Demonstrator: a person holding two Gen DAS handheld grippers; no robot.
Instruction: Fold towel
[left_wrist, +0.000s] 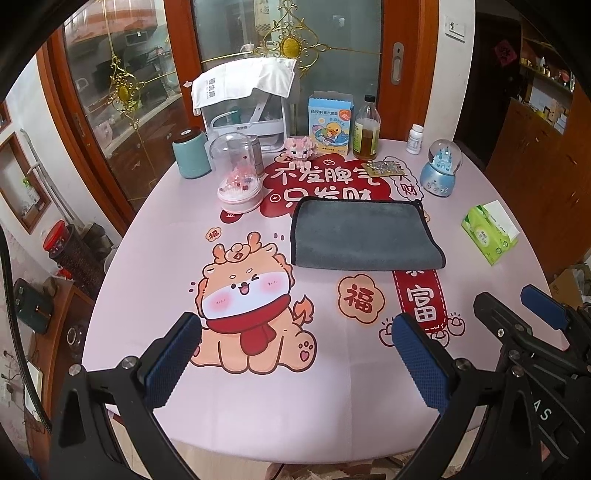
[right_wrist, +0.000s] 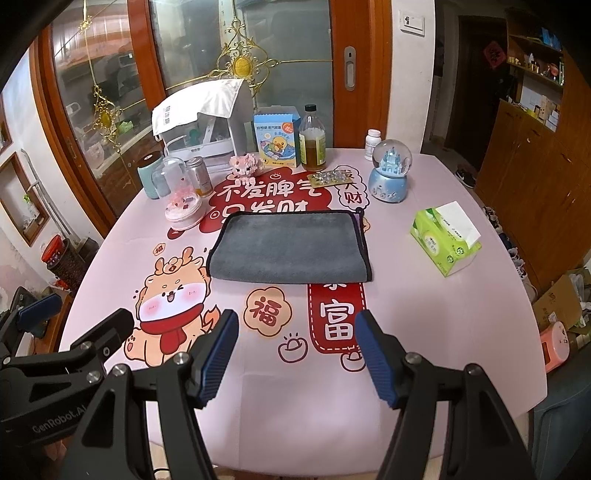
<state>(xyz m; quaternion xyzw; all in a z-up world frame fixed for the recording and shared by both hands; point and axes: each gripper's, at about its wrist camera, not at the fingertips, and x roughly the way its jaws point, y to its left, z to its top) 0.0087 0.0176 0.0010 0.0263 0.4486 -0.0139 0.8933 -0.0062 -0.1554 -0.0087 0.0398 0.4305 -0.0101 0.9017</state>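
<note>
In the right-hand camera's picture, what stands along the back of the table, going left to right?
Teal canister → white-covered appliance → duck box → oil bottle → white pill bottle → blue snow globe.

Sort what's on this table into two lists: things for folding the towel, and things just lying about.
For the job:
grey towel
left tongs, open
right tongs, open

Lying about:
tissue pack
snow globe
oil bottle
duck box
pill bottle
teal canister

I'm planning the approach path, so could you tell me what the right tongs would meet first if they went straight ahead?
Probably the near edge of the grey towel: the open right tongs point over bare printed tablecloth toward it, though depth is hard to judge.
</note>
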